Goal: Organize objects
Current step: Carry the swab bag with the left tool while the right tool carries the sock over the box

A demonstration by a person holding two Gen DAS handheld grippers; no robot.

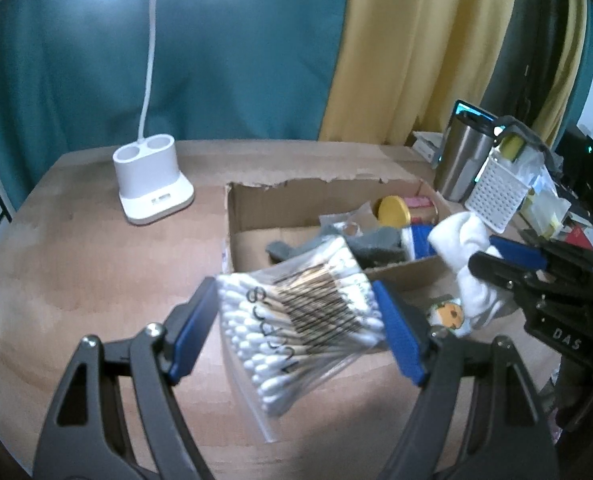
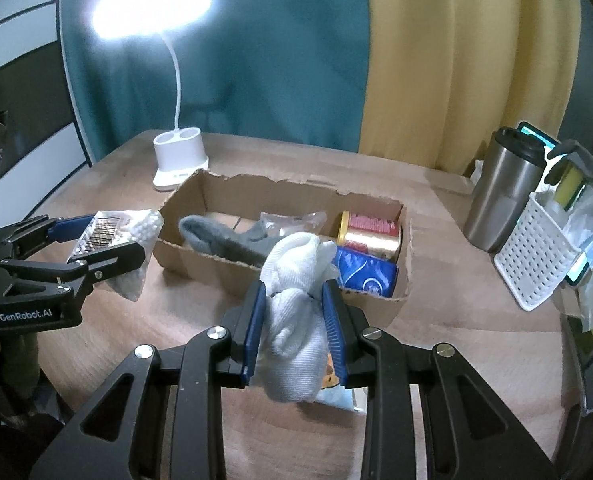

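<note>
The left tongs (image 1: pixel 296 332) stand fairly wide, their blue pads pressed against both ends of a clear bag of cotton swabs (image 1: pixel 300 320), which they hold above the worktop (image 1: pixel 76 280). The bag sits squarely between the pads, at about 7 o'clock from the cardboard box (image 1: pixel 256 204); the sticks' long axis runs across the gap from pad to pad, tilted slightly downward toward 4 o'clock. The right tongs (image 2: pixel 294 328) are drawn in narrow, pinching a bundle of white socks (image 2: pixel 296 300) at its middle. The bundle stands roughly upright, its long axis running 12 to 6 o'clock, just in front of the box's near wall. A grey sock (image 2: pixel 216 240), a gold tin (image 2: pixel 370 232) and a blue packet (image 2: pixel 366 274) lie inside the box.
</note>
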